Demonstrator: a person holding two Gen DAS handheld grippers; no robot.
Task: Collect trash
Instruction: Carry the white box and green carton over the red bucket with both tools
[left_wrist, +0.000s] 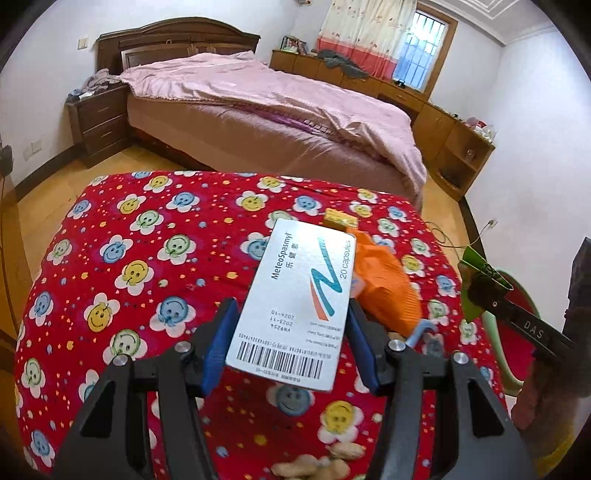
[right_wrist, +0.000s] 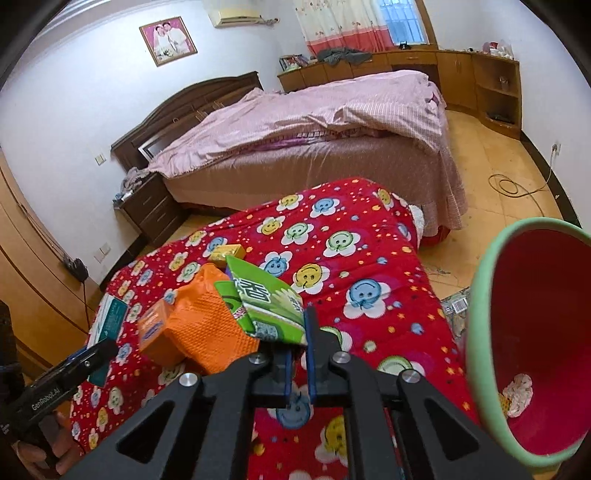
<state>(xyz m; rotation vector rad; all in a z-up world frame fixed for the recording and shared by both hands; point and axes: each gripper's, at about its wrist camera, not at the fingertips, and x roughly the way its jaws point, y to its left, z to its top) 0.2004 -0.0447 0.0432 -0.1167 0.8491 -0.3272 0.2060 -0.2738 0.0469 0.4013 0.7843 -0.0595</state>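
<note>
My left gripper (left_wrist: 291, 325) is shut on a white medicine box (left_wrist: 299, 291), its blue pads pressing both long sides, above the red smiley-flower blanket (left_wrist: 147, 258). An orange plastic bag (left_wrist: 388, 288) and a small yellow box (left_wrist: 340, 218) lie just beyond it. My right gripper (right_wrist: 301, 332) is shut on the corner of a green packet (right_wrist: 266, 299), lifted off the blanket (right_wrist: 351, 258). In the right wrist view the orange bag (right_wrist: 207, 317), a small orange box (right_wrist: 155, 325) and the yellow box (right_wrist: 227, 253) lie to its left. A red bin with a green rim (right_wrist: 480, 295) stands at the right.
Crumpled paper (right_wrist: 519, 393) lies inside the bin. Peanuts (left_wrist: 317, 465) sit on the blanket near me. Beyond the blanket is a bed with a pink cover (left_wrist: 277, 103), a nightstand (left_wrist: 99, 118), low wooden cabinets (left_wrist: 443, 125) and a cable on the floor (right_wrist: 509, 184).
</note>
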